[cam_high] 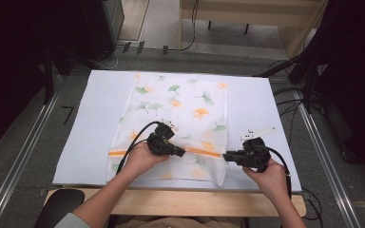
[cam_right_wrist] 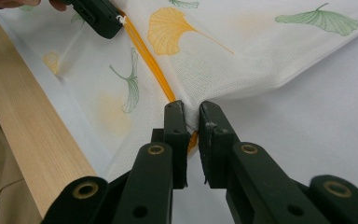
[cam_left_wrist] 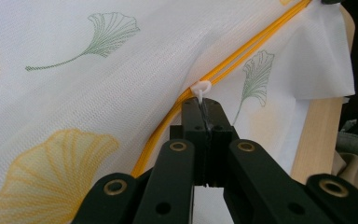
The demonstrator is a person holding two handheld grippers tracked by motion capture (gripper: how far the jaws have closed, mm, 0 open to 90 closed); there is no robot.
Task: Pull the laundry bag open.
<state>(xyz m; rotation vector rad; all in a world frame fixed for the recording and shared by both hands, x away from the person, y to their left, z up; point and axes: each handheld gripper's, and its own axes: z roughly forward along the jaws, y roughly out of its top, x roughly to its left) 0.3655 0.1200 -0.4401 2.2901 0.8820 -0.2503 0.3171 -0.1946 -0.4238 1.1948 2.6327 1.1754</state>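
Note:
A white mesh bag printed with green and orange ginkgo leaves lies flat on the white table top. An orange zipper runs across its near end. My left gripper is shut on the zipper's small white pull, its jaws pressed together around the tab. My right gripper is shut on the bag's right edge where the zipper ends, and fabric bunches between its jaws. In the right gripper view the left gripper sits farther along the zipper.
A light wooden strip borders the table's near edge, close behind both hands. Metal rails run along both sides of the table. Cables and dark stands crowd the floor at the right and the back.

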